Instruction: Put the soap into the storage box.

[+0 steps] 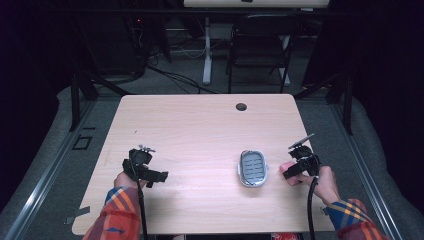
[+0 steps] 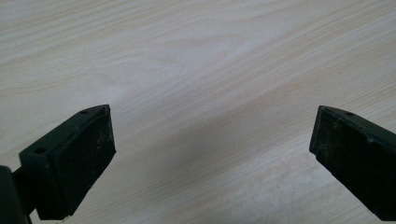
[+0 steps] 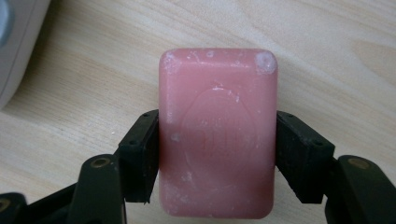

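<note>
Right gripper (image 3: 217,154): pinching the pink soap bar (image 3: 217,133) by its long sides.
Soap bar: at the desk's (image 1: 200,125) four o'clock, just beside the soap dish (image 1: 252,168).
Left gripper (image 2: 212,154): spread wide over bare desk, at eight o'clock.

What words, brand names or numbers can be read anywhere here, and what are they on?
Pink soap bar, clamped by the right gripper: a stamped oval emblem with raised letters, too faint and blurred to read.
Soap dish: slots, no lettering to be seen.
Table: plain wood grain, no writing.
Nothing legible anywhere else.
</note>
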The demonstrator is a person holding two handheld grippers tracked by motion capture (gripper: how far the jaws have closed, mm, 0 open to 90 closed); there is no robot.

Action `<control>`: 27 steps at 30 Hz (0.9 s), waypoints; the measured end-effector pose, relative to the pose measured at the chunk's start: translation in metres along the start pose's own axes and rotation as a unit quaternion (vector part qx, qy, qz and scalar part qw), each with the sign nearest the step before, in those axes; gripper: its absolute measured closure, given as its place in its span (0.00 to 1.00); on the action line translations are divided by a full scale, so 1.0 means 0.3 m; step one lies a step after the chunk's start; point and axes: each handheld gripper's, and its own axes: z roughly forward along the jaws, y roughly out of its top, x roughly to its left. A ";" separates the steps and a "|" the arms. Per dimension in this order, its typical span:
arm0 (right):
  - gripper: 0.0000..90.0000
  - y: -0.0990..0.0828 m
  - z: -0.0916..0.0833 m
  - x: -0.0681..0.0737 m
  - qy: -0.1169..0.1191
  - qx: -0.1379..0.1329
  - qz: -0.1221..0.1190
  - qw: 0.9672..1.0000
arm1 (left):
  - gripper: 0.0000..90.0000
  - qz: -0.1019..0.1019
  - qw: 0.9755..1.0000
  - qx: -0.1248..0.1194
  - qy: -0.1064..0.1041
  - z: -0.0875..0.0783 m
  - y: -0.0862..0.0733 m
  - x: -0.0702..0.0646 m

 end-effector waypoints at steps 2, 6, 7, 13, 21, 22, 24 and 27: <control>0.41 0.000 -0.004 -0.002 0.000 -0.004 -0.001 1.000 | 0.00 0.000 1.000 0.000 0.000 0.000 0.000 0.000; 0.41 -0.001 -0.010 -0.008 -0.003 -0.011 0.002 1.000 | 0.00 0.000 1.000 0.001 0.000 0.000 0.000 -0.001; 0.41 0.003 -0.016 -0.012 -0.004 0.001 -0.009 1.000 | 0.00 0.001 1.000 0.001 0.000 0.000 0.000 -0.001; 0.41 0.011 -0.034 -0.009 -0.012 -0.008 -0.012 1.000 | 0.00 0.001 1.000 0.000 0.000 0.000 0.001 -0.002; 0.41 0.021 -0.046 -0.016 -0.022 0.000 -0.026 0.999 | 0.00 0.005 1.000 0.001 -0.001 0.003 0.005 -0.004; 0.41 0.023 -0.048 -0.017 -0.021 0.000 -0.028 0.999 | 0.00 0.006 1.000 -0.001 -0.002 0.003 0.007 -0.005; 0.41 0.025 -0.055 -0.019 -0.021 -0.002 -0.029 0.999 | 0.00 0.004 1.000 -0.002 -0.003 0.004 0.008 -0.007; 0.41 0.025 -0.055 -0.018 -0.024 -0.012 -0.024 0.999 | 0.00 0.007 1.000 0.000 -0.004 0.006 0.011 -0.008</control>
